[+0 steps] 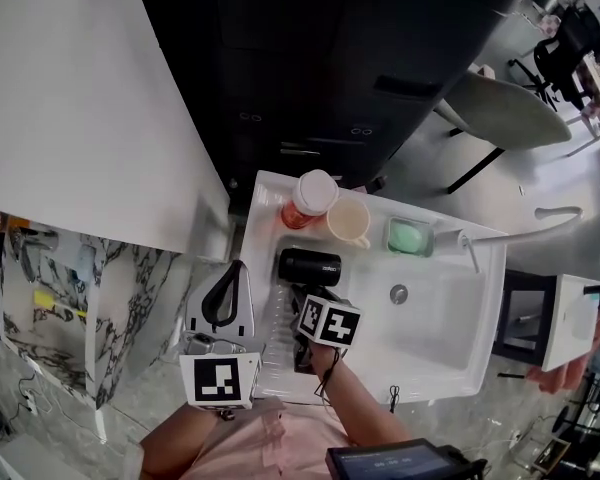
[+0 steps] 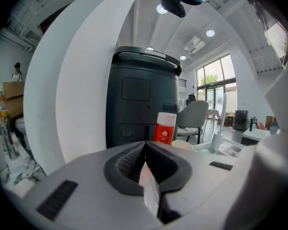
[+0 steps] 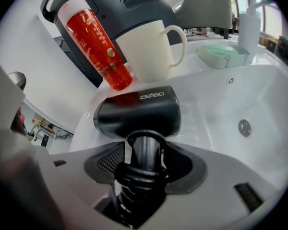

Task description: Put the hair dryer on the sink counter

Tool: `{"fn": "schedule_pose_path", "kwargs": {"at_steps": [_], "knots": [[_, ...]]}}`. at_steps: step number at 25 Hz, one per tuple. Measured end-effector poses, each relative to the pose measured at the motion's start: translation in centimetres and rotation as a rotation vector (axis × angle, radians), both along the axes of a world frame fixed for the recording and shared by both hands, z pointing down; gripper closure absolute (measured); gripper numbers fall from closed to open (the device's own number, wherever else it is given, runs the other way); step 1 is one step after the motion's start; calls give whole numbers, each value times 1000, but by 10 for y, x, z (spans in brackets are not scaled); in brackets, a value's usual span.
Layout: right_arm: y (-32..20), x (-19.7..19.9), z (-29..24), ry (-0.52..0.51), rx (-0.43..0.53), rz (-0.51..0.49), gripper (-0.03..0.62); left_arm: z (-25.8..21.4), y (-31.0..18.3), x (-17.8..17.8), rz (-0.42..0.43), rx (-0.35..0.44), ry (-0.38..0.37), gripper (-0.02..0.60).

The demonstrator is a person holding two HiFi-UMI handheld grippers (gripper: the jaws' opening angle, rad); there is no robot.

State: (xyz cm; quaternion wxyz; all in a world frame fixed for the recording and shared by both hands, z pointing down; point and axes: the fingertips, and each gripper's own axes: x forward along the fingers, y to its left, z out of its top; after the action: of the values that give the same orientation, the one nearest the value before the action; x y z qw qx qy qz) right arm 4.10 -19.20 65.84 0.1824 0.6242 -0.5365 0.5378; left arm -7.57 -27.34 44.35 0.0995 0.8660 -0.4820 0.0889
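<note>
A black hair dryer [image 1: 310, 266] [image 3: 139, 111] lies with its barrel across the left part of the white sink counter [image 1: 265, 208], just in front of an orange bottle and a mug. My right gripper [image 1: 315, 303] [image 3: 145, 155] is shut on its handle, with the coiled cord bunched behind the jaws. Whether the barrel rests on the counter I cannot tell. My left gripper [image 1: 228, 293] [image 2: 145, 164] is left of the sink, shut, with nothing in it.
An orange bottle [image 1: 305, 200] [image 3: 98, 51] and a cream mug [image 1: 349, 221] [image 3: 149, 49] stand at the counter's back. A green soap dish [image 1: 410, 236] and a faucet [image 1: 480, 240] are further right, by the basin's drain [image 1: 399, 293]. A dark cabinet [image 1: 320, 68] stands behind.
</note>
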Motion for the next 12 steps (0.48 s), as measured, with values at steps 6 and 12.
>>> {"fn": "schedule_pose_path", "kwargs": {"at_steps": [6,12], "knots": [[-9,3,3,38,2,-7,333,1,-1,-6,-12,-5,0,572],[-12,3,1,6,34,11,318,6,4,-10,6,-4,-36,572]]}}
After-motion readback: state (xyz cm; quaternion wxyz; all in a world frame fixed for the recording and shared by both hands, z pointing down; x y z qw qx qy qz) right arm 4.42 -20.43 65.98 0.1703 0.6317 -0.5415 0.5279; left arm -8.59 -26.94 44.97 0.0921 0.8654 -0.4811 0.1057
